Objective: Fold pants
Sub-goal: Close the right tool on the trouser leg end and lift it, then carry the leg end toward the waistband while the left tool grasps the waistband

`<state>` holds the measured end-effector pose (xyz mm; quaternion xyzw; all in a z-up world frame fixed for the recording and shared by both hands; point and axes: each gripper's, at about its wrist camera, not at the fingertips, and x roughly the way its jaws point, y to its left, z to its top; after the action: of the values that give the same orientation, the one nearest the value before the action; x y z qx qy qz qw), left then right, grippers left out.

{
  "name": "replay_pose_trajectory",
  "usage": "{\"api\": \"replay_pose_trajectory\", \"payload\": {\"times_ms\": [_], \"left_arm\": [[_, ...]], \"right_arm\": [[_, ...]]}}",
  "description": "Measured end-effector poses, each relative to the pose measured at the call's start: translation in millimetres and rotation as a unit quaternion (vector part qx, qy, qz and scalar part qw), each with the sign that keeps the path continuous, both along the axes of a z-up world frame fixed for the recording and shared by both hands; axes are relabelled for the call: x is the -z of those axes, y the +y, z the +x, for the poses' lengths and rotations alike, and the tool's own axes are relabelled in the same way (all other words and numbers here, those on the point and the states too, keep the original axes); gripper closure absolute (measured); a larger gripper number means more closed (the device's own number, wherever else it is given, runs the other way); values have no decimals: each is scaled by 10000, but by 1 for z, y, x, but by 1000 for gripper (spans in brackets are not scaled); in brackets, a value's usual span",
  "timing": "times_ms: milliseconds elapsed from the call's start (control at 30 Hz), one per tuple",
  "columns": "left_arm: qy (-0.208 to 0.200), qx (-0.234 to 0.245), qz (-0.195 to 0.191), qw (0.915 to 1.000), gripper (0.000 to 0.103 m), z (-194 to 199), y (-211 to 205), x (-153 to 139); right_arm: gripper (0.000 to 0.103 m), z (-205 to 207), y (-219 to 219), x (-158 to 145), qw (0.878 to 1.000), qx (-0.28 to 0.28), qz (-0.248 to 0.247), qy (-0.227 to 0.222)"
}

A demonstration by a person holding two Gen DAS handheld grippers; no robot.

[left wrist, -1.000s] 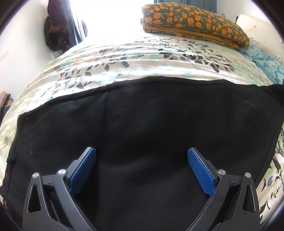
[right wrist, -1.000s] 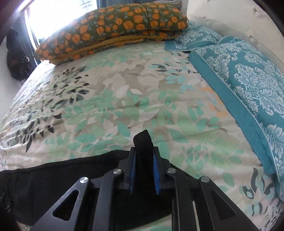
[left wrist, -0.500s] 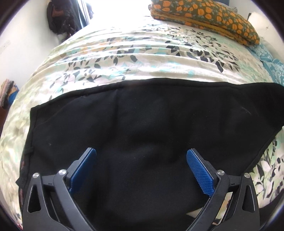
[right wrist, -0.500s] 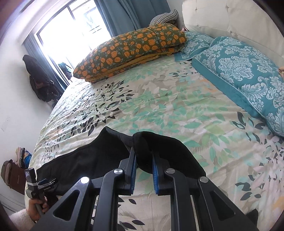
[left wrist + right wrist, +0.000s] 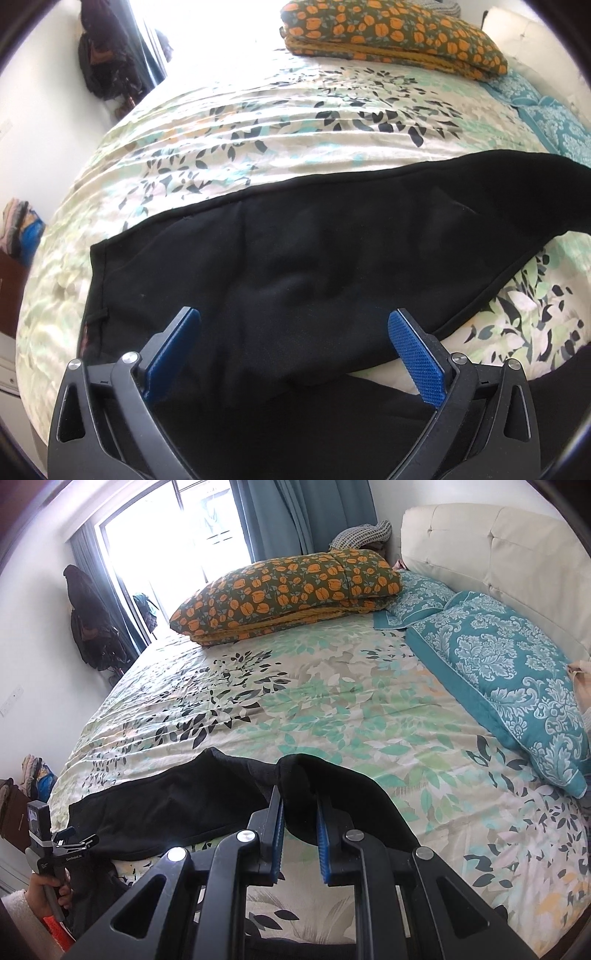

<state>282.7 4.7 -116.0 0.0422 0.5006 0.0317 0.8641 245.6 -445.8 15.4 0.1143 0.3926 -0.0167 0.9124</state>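
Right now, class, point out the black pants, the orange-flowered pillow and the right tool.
black pants (image 5: 314,266), left wrist view, flat middle of the cloth.
orange-flowered pillow (image 5: 295,587), right wrist view, top face.
right tool (image 5: 300,834), right wrist view, between its fingertips, on pinched cloth.

Black pants (image 5: 314,258) lie across a leaf-print bedspread (image 5: 258,129), their right end lifted; the left gripper (image 5: 293,328) hovers above, jaws spread wide.

Black pants (image 5: 314,258); leaf-print bedspread (image 5: 332,709); orange-flowered quilt (image 5: 288,587); teal damask pillow (image 5: 509,672)
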Motion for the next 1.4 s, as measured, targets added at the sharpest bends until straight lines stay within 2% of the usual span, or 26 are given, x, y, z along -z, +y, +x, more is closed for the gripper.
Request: {"api": "replay_pose_trajectory", "payload": {"times_ms": [167,367,467,567,633,800,900,1033,1200,1233,1333,1400], "left_arm": [[40,-75,-321,9994,1,0,-1,-8],[278,-225,-1181,9924,1,16,3,-1],[481,-381,-1904,9798,1,33,5,6],[561,-614,-2630,9612,1,49,4,12],[601,-758,-2973,9499,1,59,1,18],[765,-1021,-3263,9366,1,79,-21,37],[692,-1255,-3421,9287,1,88,-25,39],[621,-1705,-3603,9150,3,95,-11,36],[739,-2123,-3928,8917,3,92,15,41],[753,-2089,-3933,8922,3,92,17,40],[992,-1751,-3630,9098,3,92,13,41],[1192,-1529,-3556,9143,3,90,6,42]], "right_arm": [[87,-31,7,-10,9998,-91,80,-153],[87,-95,13,-7,9989,-137,364,-245],[88,-126,10,5,9985,-32,512,-178],[88,-150,2,21,9976,84,680,-60],[87,-160,-3,29,9966,154,812,15],[87,-176,-12,34,9947,206,1001,51],[87,-185,-15,27,9942,8,1079,10],[88,-194,-23,16,9970,-395,660,70],[87,-189,-52,14,9976,-536,431,16],[87,-189,-50,12,9976,-622,299,-8],[88,-193,-47,8,9972,-708,228,-73],[88,-195,-47,9,9975,-654,238,-94]]}}
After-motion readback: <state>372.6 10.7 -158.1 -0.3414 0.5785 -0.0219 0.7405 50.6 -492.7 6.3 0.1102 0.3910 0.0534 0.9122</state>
